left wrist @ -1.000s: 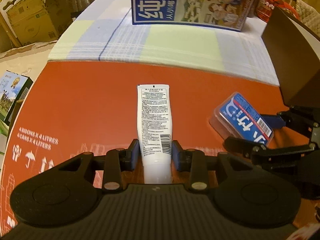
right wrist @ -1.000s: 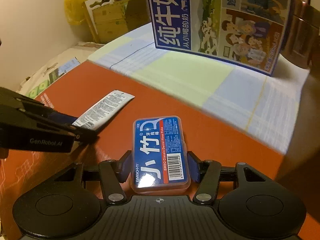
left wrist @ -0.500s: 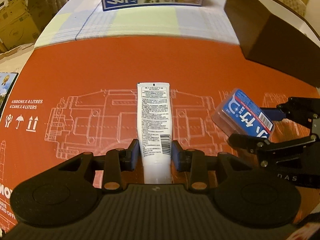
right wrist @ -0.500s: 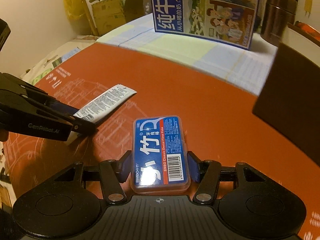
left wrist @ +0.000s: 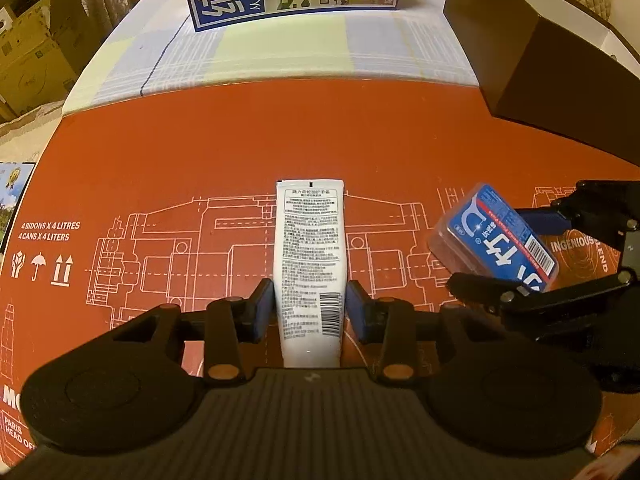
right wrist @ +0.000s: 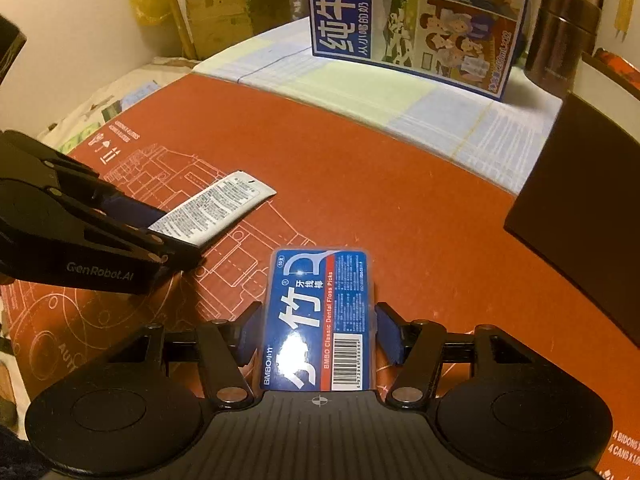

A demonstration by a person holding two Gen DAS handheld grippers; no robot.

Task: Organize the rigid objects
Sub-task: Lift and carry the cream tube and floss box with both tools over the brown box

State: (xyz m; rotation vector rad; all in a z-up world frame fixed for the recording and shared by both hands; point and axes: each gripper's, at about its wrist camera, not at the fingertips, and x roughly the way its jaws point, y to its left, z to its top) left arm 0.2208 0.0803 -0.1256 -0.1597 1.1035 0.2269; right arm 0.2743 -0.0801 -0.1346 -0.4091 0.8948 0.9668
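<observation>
The left gripper (left wrist: 310, 308) has just been opening; its jaws stand just apart from the tube (left wrist: 310, 256) between them. The right gripper (right wrist: 318, 338), also opening, has let go of the floss box (right wrist: 320, 316). Both seem laid on the red board (left wrist: 200, 152); sorting looks unfinished.

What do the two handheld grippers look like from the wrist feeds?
Both are matte black: ribbed body, two round discs, scissor-style linkages with brass-coloured pivot pins, blue pads on the fingers. The left gripper shows white "GenRobot.AI" lettering on its side in the right wrist view. The right gripper matches. No cables or sleeves visible.
</observation>
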